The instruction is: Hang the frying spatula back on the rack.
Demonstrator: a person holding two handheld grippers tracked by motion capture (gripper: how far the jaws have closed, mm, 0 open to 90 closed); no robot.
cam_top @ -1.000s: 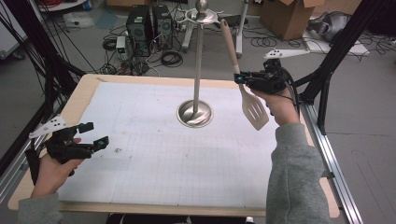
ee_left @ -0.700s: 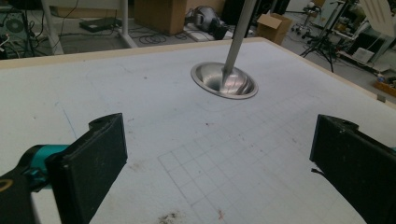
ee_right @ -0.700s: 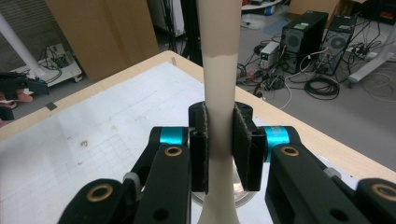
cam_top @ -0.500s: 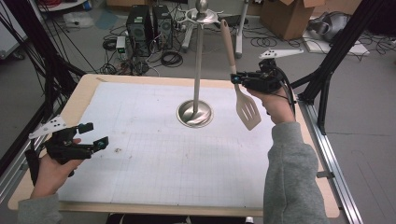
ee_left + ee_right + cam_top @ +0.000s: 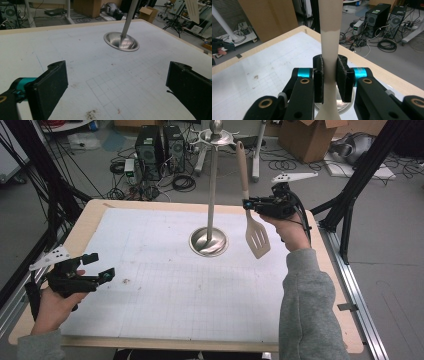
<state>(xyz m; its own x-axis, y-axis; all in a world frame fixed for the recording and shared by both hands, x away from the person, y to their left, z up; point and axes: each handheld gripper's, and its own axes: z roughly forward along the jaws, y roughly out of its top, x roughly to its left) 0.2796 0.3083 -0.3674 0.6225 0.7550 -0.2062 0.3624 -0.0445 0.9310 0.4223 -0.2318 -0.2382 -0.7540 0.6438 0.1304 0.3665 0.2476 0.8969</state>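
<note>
Here, from the high view, your right gripper [image 5: 248,204] pinches the spatula [image 5: 251,210] by its stem, just above the slotted blade. The spatula is held off the table [image 5: 150,295], nearly upright, wooden handle up and blade down. It hangs just to the right of the metal stand [image 5: 212,185], whose round base [image 5: 208,241] sits on the white gridded mat [image 5: 165,285]. Your left gripper [image 5: 98,267] rests low near the table's left edge, well apart from the stand, its jaws spread with nothing between them.

In the left gripper view, your two black pads [image 5: 51,87] stand wide apart over the mat, and the stand's base [image 5: 121,41] lies ahead between them, farther up the table.

In the right gripper view, your pads [image 5: 342,77] press on either side of the pale spatula stem [image 5: 330,62], which runs straight up between them; the stand's base is partly visible below the jaws.
</note>
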